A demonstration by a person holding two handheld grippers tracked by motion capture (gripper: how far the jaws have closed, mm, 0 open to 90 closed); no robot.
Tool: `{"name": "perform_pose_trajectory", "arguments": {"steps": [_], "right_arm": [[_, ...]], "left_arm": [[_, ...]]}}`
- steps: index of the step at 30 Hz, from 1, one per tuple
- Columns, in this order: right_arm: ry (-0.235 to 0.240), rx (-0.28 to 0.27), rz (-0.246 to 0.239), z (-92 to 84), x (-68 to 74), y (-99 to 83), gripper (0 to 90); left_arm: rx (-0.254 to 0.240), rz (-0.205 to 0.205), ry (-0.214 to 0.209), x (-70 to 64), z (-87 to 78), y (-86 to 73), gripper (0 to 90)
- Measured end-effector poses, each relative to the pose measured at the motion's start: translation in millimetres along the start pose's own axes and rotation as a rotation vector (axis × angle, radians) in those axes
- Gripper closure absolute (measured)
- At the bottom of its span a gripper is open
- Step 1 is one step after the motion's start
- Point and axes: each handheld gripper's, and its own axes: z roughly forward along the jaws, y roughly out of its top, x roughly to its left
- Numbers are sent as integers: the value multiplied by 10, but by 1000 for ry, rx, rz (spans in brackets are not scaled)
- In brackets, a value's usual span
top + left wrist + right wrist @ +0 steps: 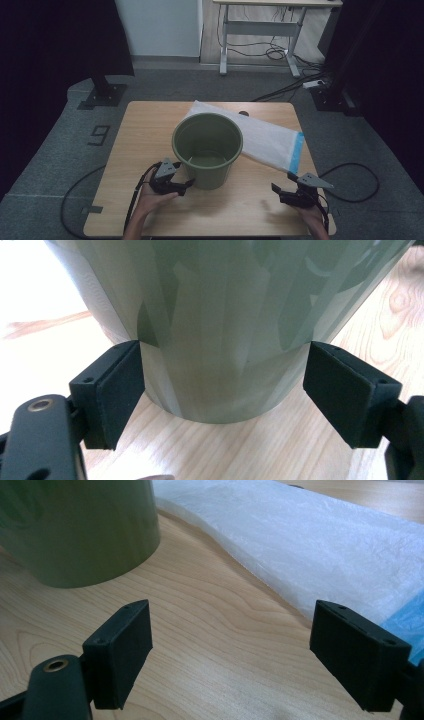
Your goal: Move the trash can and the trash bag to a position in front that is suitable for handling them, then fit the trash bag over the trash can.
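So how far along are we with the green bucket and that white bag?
Early. Done: the left gripper is open, its jaws straddling the base of the green bucket. In hand: nothing gripped yet; the right gripper is open over bare table. Left: the white bag lies flat behind the bucket, which looks empty.

From where I'm standing the green bucket covers a good chunk of the white bag, so the bag's left end is out of sight behind it. In the left gripper view the bucket runs off the top edge, rim and all. The right gripper view clips the bag at the right edge, and its blue strip is barely a corner. Both forearms get cut off at the bottom. The dark spot on the table behind the bag is probably a hole, too small to tell.
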Motion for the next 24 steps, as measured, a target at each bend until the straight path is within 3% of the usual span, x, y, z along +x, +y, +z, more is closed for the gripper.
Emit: {"name": "perform_pose_trajectory", "arguments": {"steps": [7, 13, 16, 24], "right_arm": [[-18, 12, 2, -6, -3, -21, 164], [-18, 30, -19, -27, 39, -54, 163], [-17, 46, -35, -15, 72, -68, 163], [-20, 51, -31, 2, 73, -74, 163]], "left_arm": [[16, 2, 29, 4, 64, 64, 159], [-4, -18, 72, -65, -135, 27, 166], [10, -2, 89, -100, -243, -5, 162], [7, -17, 87, -147, -462, -146, 152]]}}
